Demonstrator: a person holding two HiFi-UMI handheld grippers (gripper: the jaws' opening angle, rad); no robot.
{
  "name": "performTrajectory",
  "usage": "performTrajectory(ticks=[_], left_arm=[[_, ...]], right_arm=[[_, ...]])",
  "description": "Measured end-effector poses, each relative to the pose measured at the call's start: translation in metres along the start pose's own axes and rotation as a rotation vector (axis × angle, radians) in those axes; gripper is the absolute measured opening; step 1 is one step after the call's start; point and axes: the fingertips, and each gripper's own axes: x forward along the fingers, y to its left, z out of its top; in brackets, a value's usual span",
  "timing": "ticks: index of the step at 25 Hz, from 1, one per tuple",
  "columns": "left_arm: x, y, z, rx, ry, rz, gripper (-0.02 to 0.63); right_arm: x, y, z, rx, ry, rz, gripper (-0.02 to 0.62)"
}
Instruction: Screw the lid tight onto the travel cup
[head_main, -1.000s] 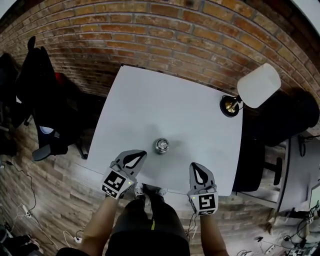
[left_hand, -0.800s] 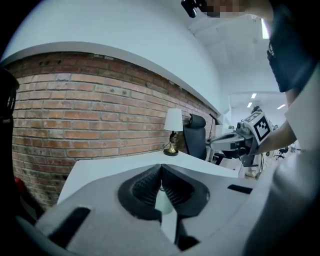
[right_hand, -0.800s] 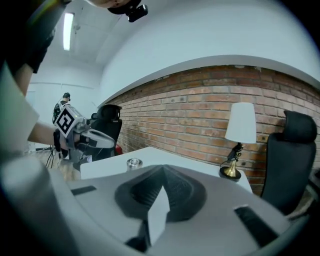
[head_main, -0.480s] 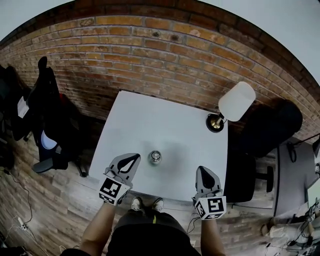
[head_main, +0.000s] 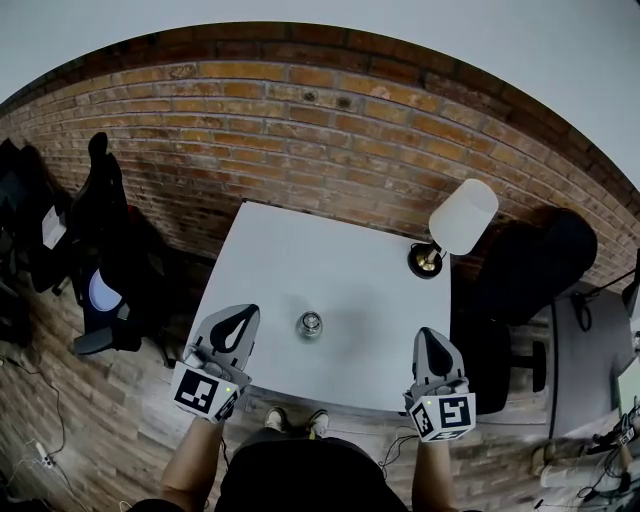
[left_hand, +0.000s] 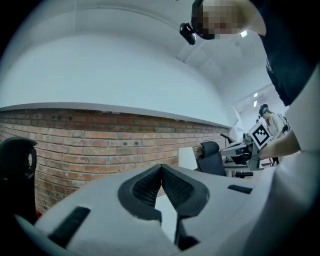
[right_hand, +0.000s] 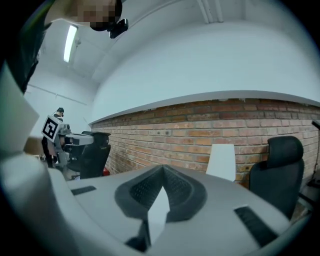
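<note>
While the left tool (head_main: 242, 314) and right tool (head_main: 429, 337) are closed, the travel cup (head_main: 309, 324) stands apart.

Top of travel cup (head_main: 309, 324), table centre: bright metal, glossy, w/ glints. Table (head_main: 300, 250): white, smooth, matt. At 2 o'clock from cup, lamp base (head_main: 426, 261): glossy brass-coloured metal; lamp shade (head_main: 463, 216): white, matt, cloth or paper, can't tell. Brick wall (head_main: 300, 120) at 12 o'clock: red brick, rough, dull, pale mortar joints. Floor (head_main: 110, 440) at 8 o'clock: wood planks, grainy, low sheen. Shells of left gripper (left_hand: 161, 167) & right gripper (right_hand: 162, 169): grey plastic, matt, smooth; pads (left_hand: 145, 187): black, finely ribbed, rubbery look. Office chair (head_main: 105, 215) at 9 o'clock: black, matt.
</note>
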Motion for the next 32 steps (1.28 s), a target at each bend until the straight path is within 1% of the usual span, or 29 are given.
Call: performTrajectory(ticks=[4, 7, 9, 12, 15, 22, 25, 32], left_arm=[[-0.013, 0.004, 0.02, -0.006, -0.049, 0.044, 0.023], [-0.028, 0.005, 0.034, 0.011, -0.1, 0.084, 0.023], [-0.04, 0.006, 0.036, 0.011, -0.118, 0.111, 0.023], [-0.051, 0.004, 0.023, -0.03, -0.073, 0.128, 0.023], [-0.052, 0.001, 0.018, -0.035, -0.054, 0.123, 0.023], [-0.057, 0.002, 0.027, -0.013, -0.077, 0.111, 0.025], [-0.06, 0.003, 0.03, -0.011, -0.08, 0.114, 0.023], [-0.064, 0.009, 0.029, -0.012, -0.094, 0.125, 0.024]], right_arm=[[-0.014, -0.008, 0.018, -0.008, -0.029, -0.027, 0.014], [-0.026, -0.016, 0.03, -0.012, -0.041, -0.056, 0.014], [-0.035, -0.021, 0.035, -0.015, -0.044, -0.078, 0.014], [-0.045, -0.027, 0.04, -0.015, -0.045, -0.106, 0.014], [-0.048, -0.028, 0.041, -0.023, -0.043, -0.111, 0.014], [-0.041, -0.009, 0.044, -0.051, -0.051, -0.077, 0.012], [-0.037, -0.002, 0.048, -0.046, -0.066, -0.059, 0.012], [-0.032, 0.004, 0.052, -0.044, -0.091, -0.061, 0.012]])
